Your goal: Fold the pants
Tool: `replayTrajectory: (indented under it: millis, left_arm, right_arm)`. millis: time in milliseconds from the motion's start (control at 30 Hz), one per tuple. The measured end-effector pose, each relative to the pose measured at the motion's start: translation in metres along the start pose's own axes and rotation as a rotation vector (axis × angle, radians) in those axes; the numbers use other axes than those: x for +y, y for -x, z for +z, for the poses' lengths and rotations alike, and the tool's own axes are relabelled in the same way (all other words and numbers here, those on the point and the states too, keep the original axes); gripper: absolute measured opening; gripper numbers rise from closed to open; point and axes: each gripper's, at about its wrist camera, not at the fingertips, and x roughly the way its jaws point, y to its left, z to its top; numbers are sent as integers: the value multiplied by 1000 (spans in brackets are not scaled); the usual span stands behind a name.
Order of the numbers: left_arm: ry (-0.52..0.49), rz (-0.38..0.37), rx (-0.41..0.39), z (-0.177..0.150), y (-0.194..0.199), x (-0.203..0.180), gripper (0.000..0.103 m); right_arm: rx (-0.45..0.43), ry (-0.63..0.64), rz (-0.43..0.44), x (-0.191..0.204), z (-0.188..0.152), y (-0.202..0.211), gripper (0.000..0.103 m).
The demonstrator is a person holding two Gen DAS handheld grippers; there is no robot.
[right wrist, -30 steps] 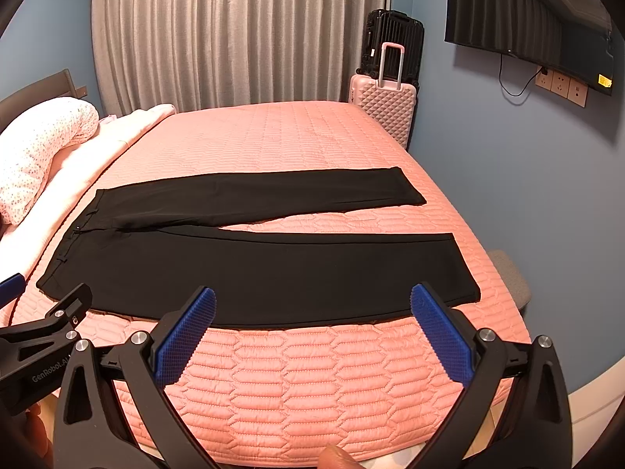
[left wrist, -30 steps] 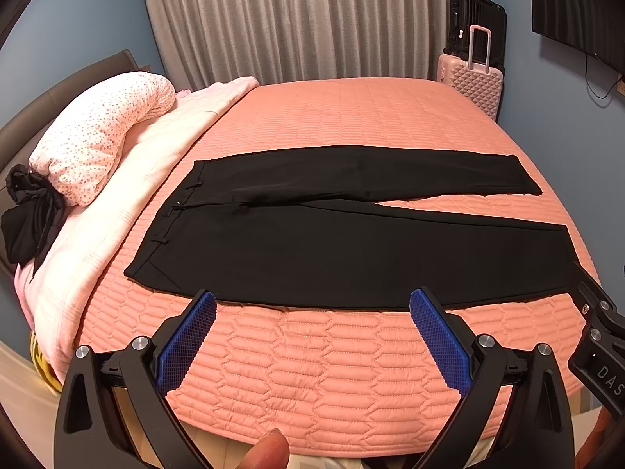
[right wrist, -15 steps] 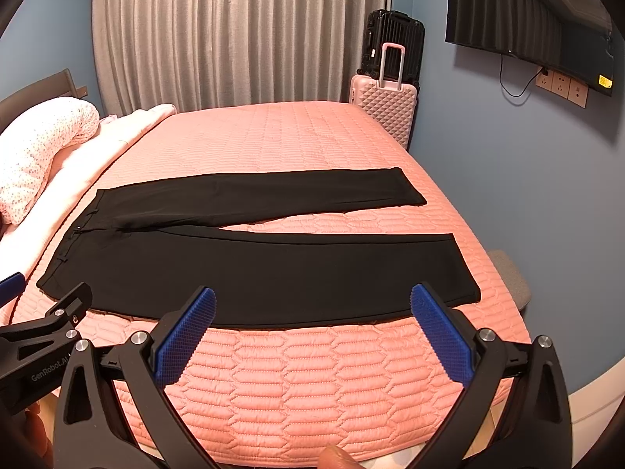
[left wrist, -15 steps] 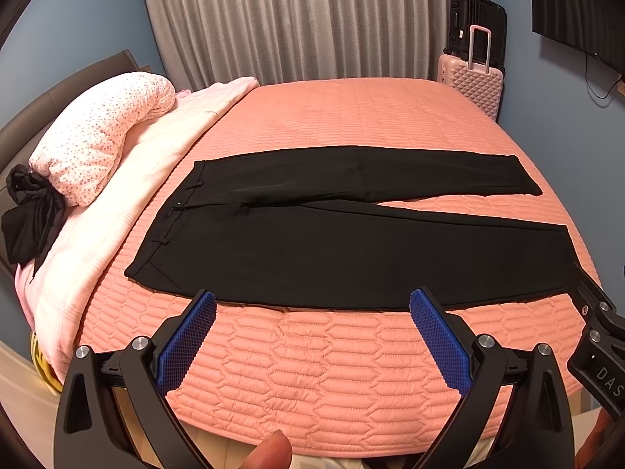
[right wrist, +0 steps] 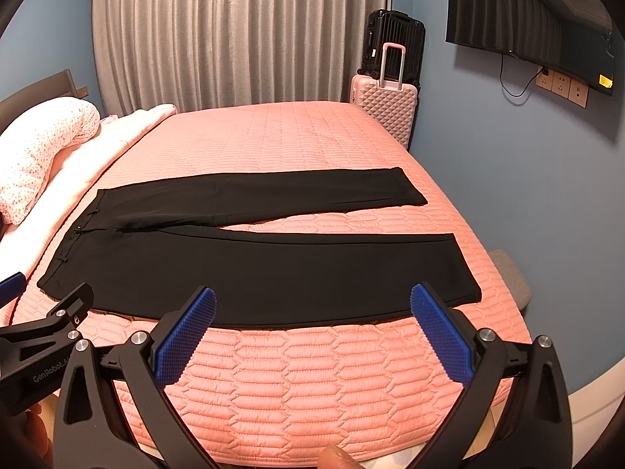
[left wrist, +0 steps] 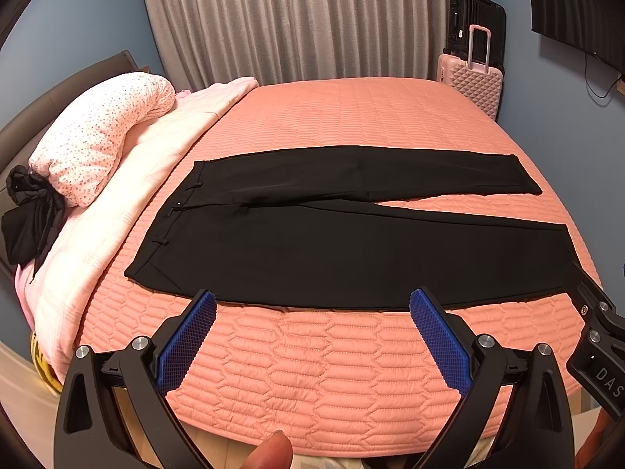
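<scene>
Black pants (left wrist: 351, 250) lie flat on the pink quilted bed (left wrist: 351, 117), waistband to the left, both legs spread apart and pointing right. They also show in the right wrist view (right wrist: 254, 273). My left gripper (left wrist: 312, 305) is open and empty, held above the bed's near edge just short of the near leg's lower edge. My right gripper (right wrist: 312, 301) is open and empty too, over the near edge toward the leg cuffs. Each gripper's body shows at the side of the other's view.
A rolled dotted duvet (left wrist: 97, 136) and pale pink blanket (left wrist: 129, 195) lie along the bed's left side, with a black garment (left wrist: 27, 219) beside them. Pink and black suitcases (right wrist: 386, 109) stand at the far right corner. A wall TV (right wrist: 527, 31) hangs on the right.
</scene>
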Motion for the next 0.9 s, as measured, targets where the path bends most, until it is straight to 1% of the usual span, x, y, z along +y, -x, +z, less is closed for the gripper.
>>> replayTrajectory:
  millis: [667,900]
  left_arm:
    - [-8,-7,3,-1,-3,-1,98]
    - [3,-28,-9,-1,-3,1,98]
  right_arm:
    - [3,5,4,3,-1,-2,98]
    - [3,18,18,-2,0,-8,98]
